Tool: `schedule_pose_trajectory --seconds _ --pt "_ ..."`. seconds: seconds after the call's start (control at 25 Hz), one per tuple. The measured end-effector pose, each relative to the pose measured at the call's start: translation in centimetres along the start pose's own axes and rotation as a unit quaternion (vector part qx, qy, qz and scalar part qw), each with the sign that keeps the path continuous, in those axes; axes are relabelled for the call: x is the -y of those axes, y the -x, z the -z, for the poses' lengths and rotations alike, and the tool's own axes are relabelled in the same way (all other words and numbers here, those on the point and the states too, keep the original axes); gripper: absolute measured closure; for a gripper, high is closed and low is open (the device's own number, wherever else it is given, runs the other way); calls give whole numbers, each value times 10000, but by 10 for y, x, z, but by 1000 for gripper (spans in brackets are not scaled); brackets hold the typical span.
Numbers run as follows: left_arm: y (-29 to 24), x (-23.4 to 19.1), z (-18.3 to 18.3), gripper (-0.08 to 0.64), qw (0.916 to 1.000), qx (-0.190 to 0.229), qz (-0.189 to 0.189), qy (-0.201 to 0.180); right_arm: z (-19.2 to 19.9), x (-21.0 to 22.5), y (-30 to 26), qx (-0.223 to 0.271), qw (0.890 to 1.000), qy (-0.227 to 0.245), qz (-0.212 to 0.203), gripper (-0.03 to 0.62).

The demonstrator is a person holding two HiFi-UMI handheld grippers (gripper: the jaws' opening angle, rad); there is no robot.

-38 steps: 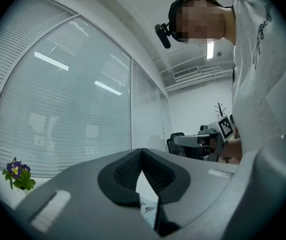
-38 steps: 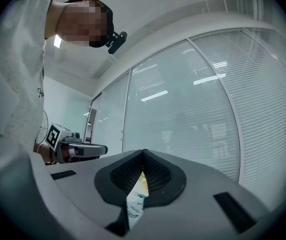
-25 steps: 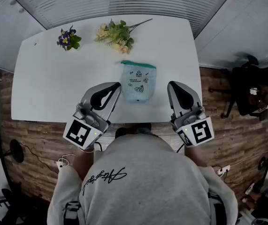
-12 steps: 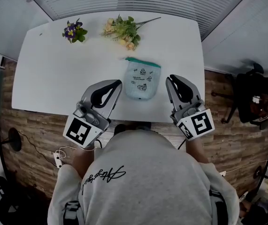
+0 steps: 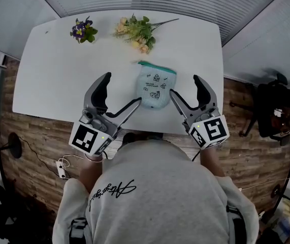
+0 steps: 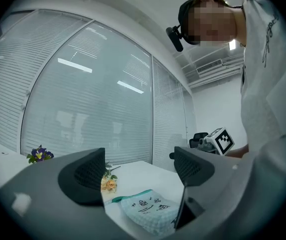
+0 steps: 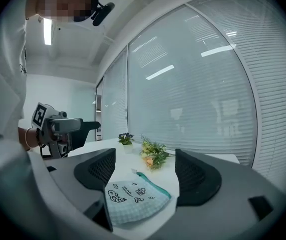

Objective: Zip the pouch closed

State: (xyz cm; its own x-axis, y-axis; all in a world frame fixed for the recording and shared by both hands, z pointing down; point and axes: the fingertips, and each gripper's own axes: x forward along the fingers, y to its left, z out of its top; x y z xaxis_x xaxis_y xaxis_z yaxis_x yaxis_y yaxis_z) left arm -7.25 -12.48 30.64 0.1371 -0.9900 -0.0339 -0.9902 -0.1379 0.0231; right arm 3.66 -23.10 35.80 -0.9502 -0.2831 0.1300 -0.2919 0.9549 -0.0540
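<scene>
Grey jaws are seen spread wide on the left gripper (image 5: 123, 88), and nothing is held between them. They have just been opened. The same is seen on the right gripper (image 5: 184, 84): its jaws have just been opened too, almost as wide, and nothing is gripped there either. A moment ago both pairs were pressed together, so both have gone from shut to ready.

The pouch (image 5: 155, 87) is not touched yet. It is laid flat on the white table (image 5: 58, 75), near the front edge, between the two grippers. Its green zip (image 5: 157, 65) is turned to the far side, away from the person. How far the zip is already pulled cannot be told.

Further back, some purple flowers (image 5: 83, 30) and a bunch of yellow flowers (image 5: 138, 30) are laid on the table, not touching the pouch.

The task is judged to be only at its start. Most likely the pouch is to be held still by one gripper while the zip tab is pinched and pulled along by the other
</scene>
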Motion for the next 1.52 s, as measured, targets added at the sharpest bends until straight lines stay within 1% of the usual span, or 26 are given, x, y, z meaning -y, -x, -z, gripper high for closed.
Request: schedule_pose_trajectory --seconds 0.08,0.36,0.64,0.72,0.88,1.04,1.2,1.32,1.4,1.52 --pt "0 -1 1 144 10000 1 -1 -7 9 2 -3 -141 9999 -47 3 222" --pt "1 -3 -1 144 9999 30 -122 28 39 14 -16 -600 9980 -178 50 212" --pt "6 -2 2 144 9996 -30 -271 84 77 23 -41 -1147 9933 81 -98 212" --pt "8 -2 3 144 9995 -36 -314 84 90 27 -49 -1394 9900 181 -131 212" --pt "10 3 6 144 9993 -79 -350 95 116 36 -63 -1968 9798 319 -174 212" --pt "10 6 7 144 9990 -101 -412 99 133 36 -73 -2354 9704 433 -319 215" --pt "11 9 7 144 9987 -119 -481 119 144 32 -77 -2656 9610 559 -529 242" --pt "15 12 10 144 9985 -154 -515 141 154 29 -77 -2880 9532 658 -642 249" --pt "19 11 15 144 9983 -192 -514 206 158 29 -78 -2966 9504 697 -621 256" --pt "25 2 22 144 9981 -277 -463 300 162 27 -79 -3013 9498 660 -530 257"
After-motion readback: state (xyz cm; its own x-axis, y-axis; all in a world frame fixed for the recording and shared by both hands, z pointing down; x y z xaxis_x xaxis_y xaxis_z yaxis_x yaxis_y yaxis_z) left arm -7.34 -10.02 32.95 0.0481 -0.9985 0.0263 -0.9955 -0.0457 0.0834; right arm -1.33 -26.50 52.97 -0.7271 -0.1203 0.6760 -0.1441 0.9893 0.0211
